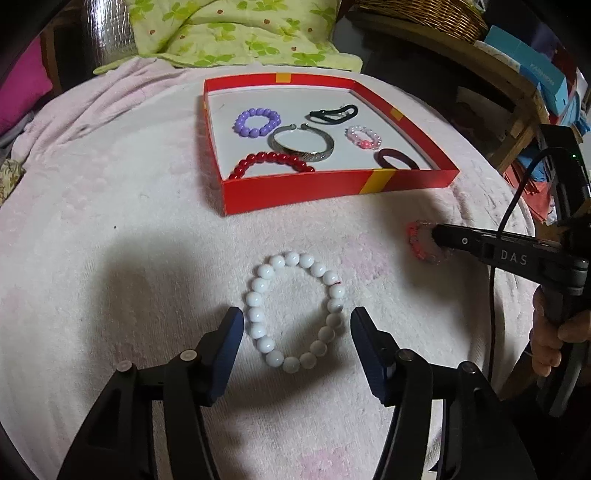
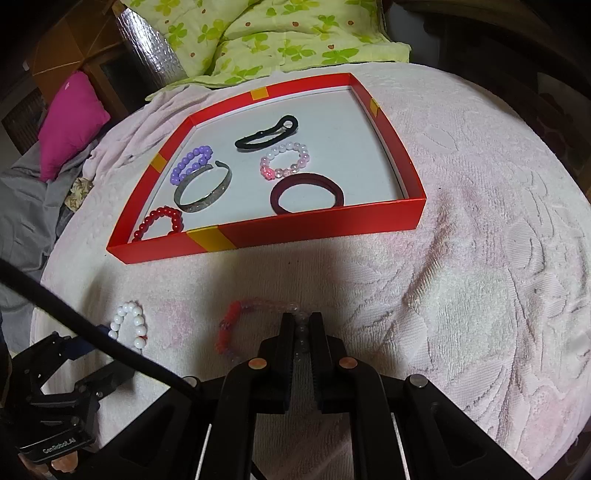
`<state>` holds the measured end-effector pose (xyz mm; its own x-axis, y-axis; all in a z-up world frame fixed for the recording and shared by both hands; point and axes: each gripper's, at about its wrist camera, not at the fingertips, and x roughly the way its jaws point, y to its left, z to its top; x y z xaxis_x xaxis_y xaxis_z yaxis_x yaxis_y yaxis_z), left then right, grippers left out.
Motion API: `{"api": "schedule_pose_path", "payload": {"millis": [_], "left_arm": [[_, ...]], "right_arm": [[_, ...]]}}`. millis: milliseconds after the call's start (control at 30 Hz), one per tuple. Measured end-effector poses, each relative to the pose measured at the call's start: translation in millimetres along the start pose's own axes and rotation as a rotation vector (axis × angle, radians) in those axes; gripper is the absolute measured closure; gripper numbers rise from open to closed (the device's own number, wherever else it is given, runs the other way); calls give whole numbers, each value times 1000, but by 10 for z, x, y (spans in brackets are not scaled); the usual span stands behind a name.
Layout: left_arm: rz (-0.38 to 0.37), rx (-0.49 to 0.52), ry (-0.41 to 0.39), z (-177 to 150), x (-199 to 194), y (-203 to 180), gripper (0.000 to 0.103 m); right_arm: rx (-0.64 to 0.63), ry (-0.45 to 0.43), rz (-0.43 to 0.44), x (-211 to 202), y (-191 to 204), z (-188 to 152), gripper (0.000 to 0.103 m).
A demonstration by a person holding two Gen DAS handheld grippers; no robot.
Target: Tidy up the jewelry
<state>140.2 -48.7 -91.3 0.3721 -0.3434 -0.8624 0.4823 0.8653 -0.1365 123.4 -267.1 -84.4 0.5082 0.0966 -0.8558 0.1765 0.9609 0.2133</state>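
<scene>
step: gathering loose bracelets into red box. left hand-held gripper released, straddling white bead bracelet; right hand-held gripper clenched on pink-red bracelet. next: lift, carry to box.

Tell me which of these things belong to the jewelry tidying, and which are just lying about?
Part of the job:
- shallow red cardboard box
- white round-bead bracelet
- red-and-clear bead bracelet
- silver metal bangle
- purple bead bracelet

Just lying about:
- green leaf-print quilt
- magenta cushion
- wicker basket
</scene>
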Motion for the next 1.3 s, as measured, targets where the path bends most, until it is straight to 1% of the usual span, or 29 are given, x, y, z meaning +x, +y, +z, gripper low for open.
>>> {"api": "schedule_pose_path", "payload": {"millis": [133, 267, 367, 433, 467, 533, 600, 633, 867, 1067, 1267, 1300], "left_arm": [[-4, -2, 3, -10, 2, 2, 41], [19, 36, -3, -28, 17, -72, 41], [10, 48, -11, -28, 7, -101, 42], [-3, 52, -12, -26, 4, -116, 61], [-5, 53, -13, -23, 5, -125, 64], [-2, 54, -16, -13, 4, -141, 74], [-10, 48, -17, 6, 4, -160, 82], [-14, 45, -18, 16, 5, -177, 83], [1, 56, -41, 62, -9, -323, 84], [59, 73, -54, 80, -5, -360, 84], [94, 74, -64, 91, -31, -330, 84], [101, 76, -67, 92, -38, -331, 89]], "right_arm": [[10, 0, -3, 5, -3, 11, 92], [13, -2, -4, 6, -3, 12, 92], [13, -3, -4, 7, -3, 11, 92], [12, -2, -6, 5, -2, 9, 92], [12, -2, -6, 5, -7, 10, 92], [11, -2, -8, 8, -3, 12, 92], [11, -1, -10, 12, 1, 16, 92], [11, -1, -11, 15, 4, 18, 92], [8, -3, -7, 19, -3, 21, 92], [7, -6, 0, -8, -15, -2, 92], [1, -5, -8, -30, 7, -1, 92], [1, -5, -10, -31, 12, 1, 93]]}}
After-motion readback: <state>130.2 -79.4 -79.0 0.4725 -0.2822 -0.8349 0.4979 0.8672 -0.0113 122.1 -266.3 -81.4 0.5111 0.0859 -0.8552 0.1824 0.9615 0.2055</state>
